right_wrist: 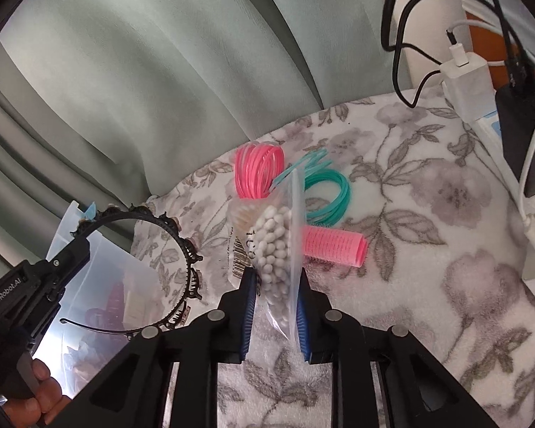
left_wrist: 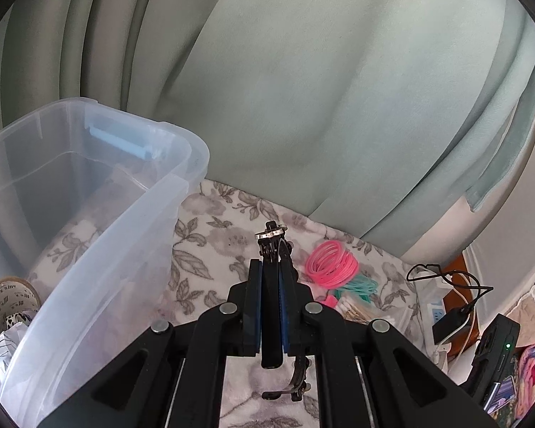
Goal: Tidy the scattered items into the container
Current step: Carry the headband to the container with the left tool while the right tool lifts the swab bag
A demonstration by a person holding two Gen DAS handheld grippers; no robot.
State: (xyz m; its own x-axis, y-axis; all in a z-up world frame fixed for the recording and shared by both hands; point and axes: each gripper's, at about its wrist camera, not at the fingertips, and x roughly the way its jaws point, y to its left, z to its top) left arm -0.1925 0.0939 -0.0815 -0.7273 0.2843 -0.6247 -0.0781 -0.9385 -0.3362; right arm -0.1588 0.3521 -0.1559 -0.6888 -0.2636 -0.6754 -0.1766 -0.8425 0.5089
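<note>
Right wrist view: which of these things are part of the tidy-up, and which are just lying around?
Job:
- bag of cotton swabs, in the right gripper
- black headband, in the left gripper
- pink bands
- teal bands
- pink hair roller
- clear container

Lying about:
- white charger
- black cables
- curtain

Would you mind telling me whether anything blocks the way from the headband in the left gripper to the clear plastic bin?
Nothing visible does. The left gripper is shut on the black headband, above the floral blanket. The clear bin stands just to its left, its top open and lidless, with only bare blanket between them.
</note>
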